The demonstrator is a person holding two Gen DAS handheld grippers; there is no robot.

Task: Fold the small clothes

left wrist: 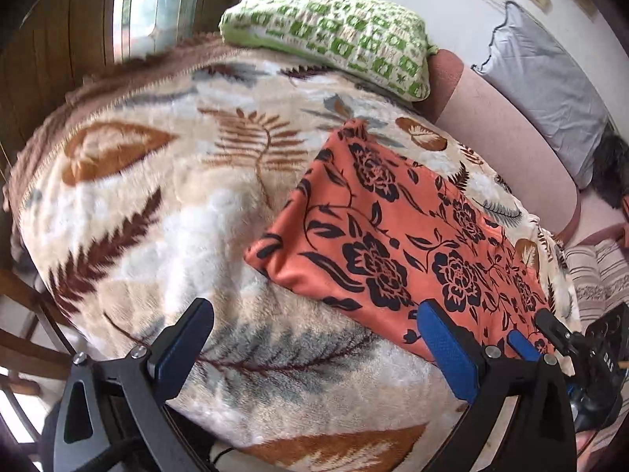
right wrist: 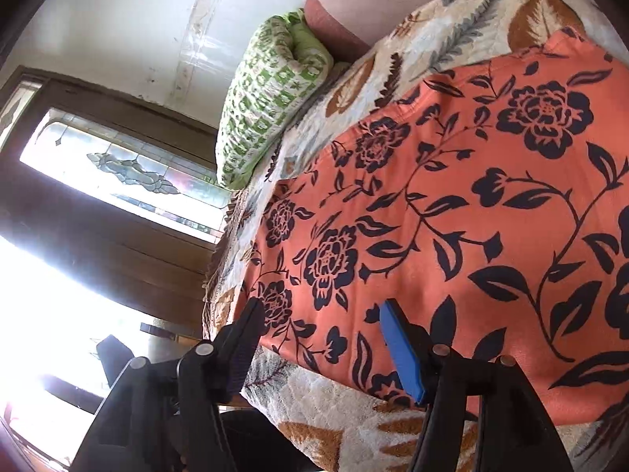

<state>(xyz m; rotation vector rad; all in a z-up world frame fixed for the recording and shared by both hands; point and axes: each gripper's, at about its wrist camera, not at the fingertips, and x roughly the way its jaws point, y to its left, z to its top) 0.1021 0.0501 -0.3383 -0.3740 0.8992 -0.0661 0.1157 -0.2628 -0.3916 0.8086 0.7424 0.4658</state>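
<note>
Lying flat on the leaf-print blanket (left wrist: 157, 216), the orange floral garment (left wrist: 393, 236) looks light and limp, best pinched at a corner, with left gripper (left wrist: 314, 338) and right gripper (right wrist: 320, 338) both apart, empty.

We've got a dark wooden door (right wrist: 118, 244) with a leaded glass window (right wrist: 129, 173) at left, daylight blasting through. White wall (right wrist: 137, 27) above it looks pretty scuffed.
</note>
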